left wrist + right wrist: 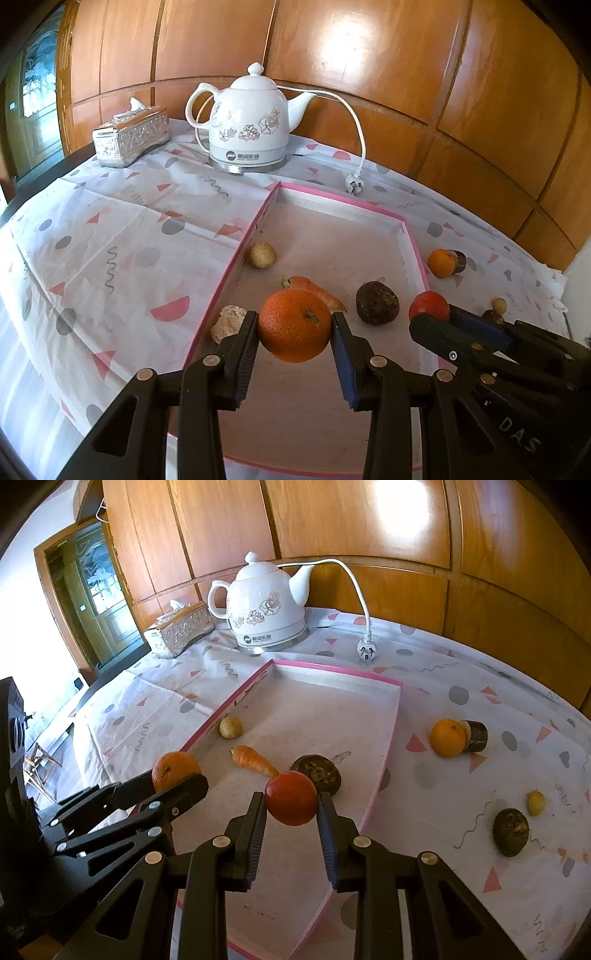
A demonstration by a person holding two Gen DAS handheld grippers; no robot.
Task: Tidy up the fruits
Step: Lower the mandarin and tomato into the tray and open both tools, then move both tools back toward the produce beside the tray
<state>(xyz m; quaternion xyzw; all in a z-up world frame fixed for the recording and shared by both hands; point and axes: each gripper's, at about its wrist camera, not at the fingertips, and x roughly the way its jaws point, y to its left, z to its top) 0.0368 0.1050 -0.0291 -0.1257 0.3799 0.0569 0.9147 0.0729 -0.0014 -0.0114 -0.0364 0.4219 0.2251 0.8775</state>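
My left gripper (294,325) is shut on a large orange (294,325) and holds it above the pink-rimmed tray (369,212). My right gripper (291,805) is shut on a red tomato (291,803), also above the tray. The tray holds a carrot (253,760), a small pale round fruit (262,254) and a dark brown fruit (377,302). A pale lump (229,321) lies by the tray's left rim. On the cloth to the right lie a smaller orange (447,737) against a dark cylinder (476,735), another dark fruit (511,830) and a small yellow fruit (536,803).
A white floral kettle (249,125) stands at the back with its cord and plug (354,184) lying behind the tray. A silver tissue box (131,136) sits at the back left. Wood panelling closes off the back and right. The patterned tablecloth (122,240) spreads left of the tray.
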